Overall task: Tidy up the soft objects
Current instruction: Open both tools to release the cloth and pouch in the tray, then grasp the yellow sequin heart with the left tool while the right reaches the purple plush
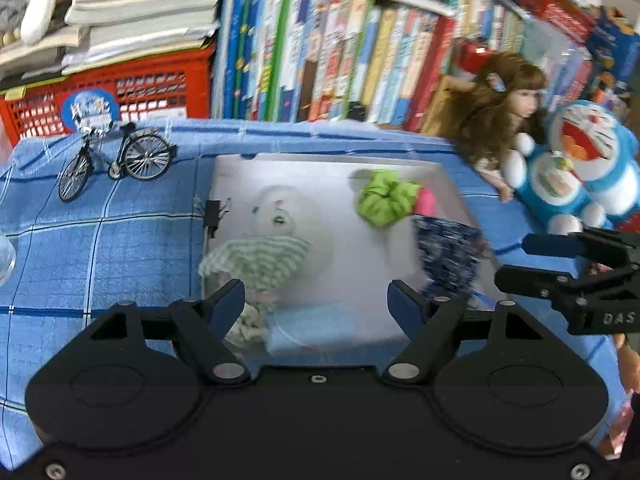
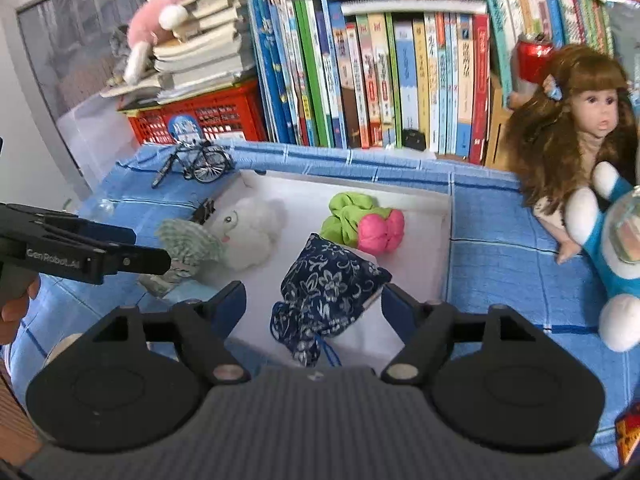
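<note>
fingers of both the left gripper (image 1: 316, 300) and right gripper (image 2: 314, 300) gape empty; ahead, white tray (image 2: 416, 196) already holds blue pouch (image 2: 328, 284), plush (image 2: 252, 232), scrunchies (image 2: 348, 216); little seems left.

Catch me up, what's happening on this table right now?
A person holds two grippers over a white tray on a blue checked cloth. Both the left gripper and right gripper are open and hold nothing. In the tray lie a white plush, a green striped cloth, a green scrunchie, a pink soft toy and a navy floral pouch. The pouch lies just ahead of the right gripper.
</note>
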`<act>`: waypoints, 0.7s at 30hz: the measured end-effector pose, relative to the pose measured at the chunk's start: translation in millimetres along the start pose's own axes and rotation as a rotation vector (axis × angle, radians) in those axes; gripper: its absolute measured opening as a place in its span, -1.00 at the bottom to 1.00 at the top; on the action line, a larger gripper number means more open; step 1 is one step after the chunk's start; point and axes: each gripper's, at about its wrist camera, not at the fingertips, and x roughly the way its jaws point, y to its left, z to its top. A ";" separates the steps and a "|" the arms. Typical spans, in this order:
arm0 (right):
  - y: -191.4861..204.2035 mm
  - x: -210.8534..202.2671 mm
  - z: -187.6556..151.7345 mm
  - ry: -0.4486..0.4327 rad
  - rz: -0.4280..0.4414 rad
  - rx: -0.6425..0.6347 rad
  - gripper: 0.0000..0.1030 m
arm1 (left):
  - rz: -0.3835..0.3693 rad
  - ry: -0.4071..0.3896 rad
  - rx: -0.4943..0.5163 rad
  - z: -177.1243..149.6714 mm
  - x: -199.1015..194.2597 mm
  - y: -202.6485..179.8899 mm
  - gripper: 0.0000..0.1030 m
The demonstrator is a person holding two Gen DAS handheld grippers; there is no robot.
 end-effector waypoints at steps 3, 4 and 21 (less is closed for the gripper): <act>0.4 -21.5 -11.6 -0.043 -0.008 -0.010 0.64 | -0.026 -0.032 0.031 -11.3 -22.2 -12.7 0.55; 0.2 -28.5 -15.2 -0.056 -0.019 -0.015 0.64 | -0.034 -0.037 0.042 -15.1 -28.7 -16.6 0.58; -30.5 -105.3 -123.7 -0.258 -0.196 0.027 0.69 | -0.136 -0.206 0.109 -142.4 -108.9 -62.8 0.74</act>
